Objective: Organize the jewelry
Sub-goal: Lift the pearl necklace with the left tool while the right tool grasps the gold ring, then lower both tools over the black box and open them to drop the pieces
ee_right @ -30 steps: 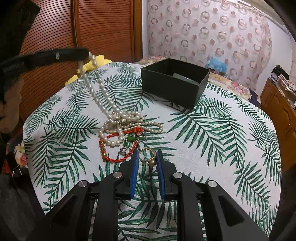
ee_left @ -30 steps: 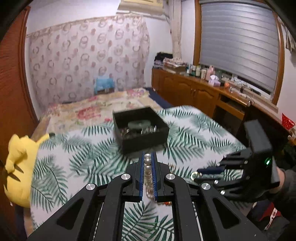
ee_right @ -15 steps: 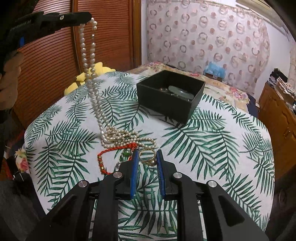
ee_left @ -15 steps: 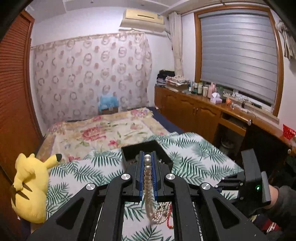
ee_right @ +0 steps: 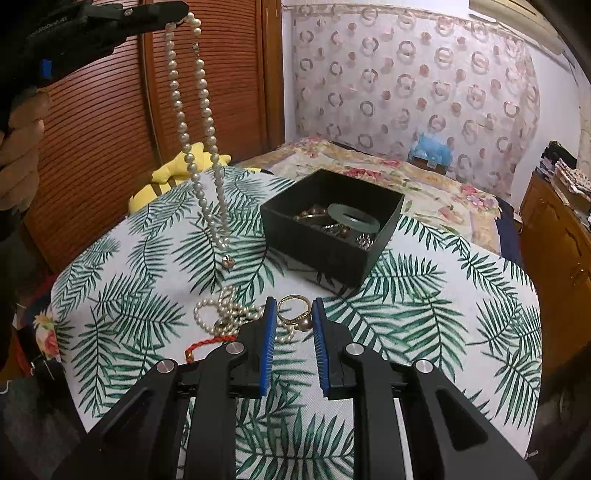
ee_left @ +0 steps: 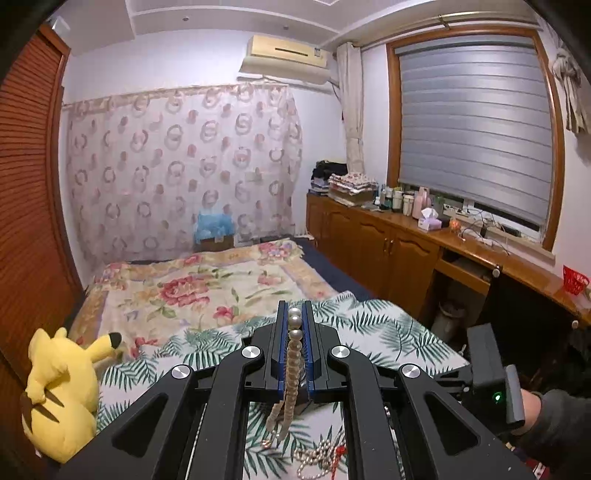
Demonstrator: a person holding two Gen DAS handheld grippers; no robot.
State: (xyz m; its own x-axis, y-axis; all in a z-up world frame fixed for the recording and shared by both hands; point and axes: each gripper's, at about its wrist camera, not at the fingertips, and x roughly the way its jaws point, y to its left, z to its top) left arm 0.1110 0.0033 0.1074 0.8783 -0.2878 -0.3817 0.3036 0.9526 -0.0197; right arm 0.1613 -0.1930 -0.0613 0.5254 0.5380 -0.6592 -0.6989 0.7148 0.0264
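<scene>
My left gripper [ee_left: 294, 314] is shut on a long pearl necklace [ee_left: 291, 373]. In the right wrist view that gripper [ee_right: 177, 9] is high at the upper left and the pearl necklace [ee_right: 201, 140] hangs free, its lower end just above the cloth. A black open box [ee_right: 328, 229] holds a green bangle [ee_right: 352, 218] and several metal pieces. My right gripper [ee_right: 293, 306] holds a gold ring [ee_right: 293, 312] between its blue pads. A second pearl strand [ee_right: 229, 314] and a red cord bracelet [ee_right: 210, 341] lie left of it.
The table [ee_right: 424, 314] has a palm-leaf cloth. A yellow plush toy [ee_left: 62, 387] sits at its left edge. A bed with a floral cover [ee_left: 192, 284] lies beyond. Wooden cabinets [ee_left: 388, 251] line the right wall.
My left gripper has risen, lifting the long pearl necklace clear of the jewelry pile until it hangs free. My right gripper has kept the ring and shifted slightly toward the box.
</scene>
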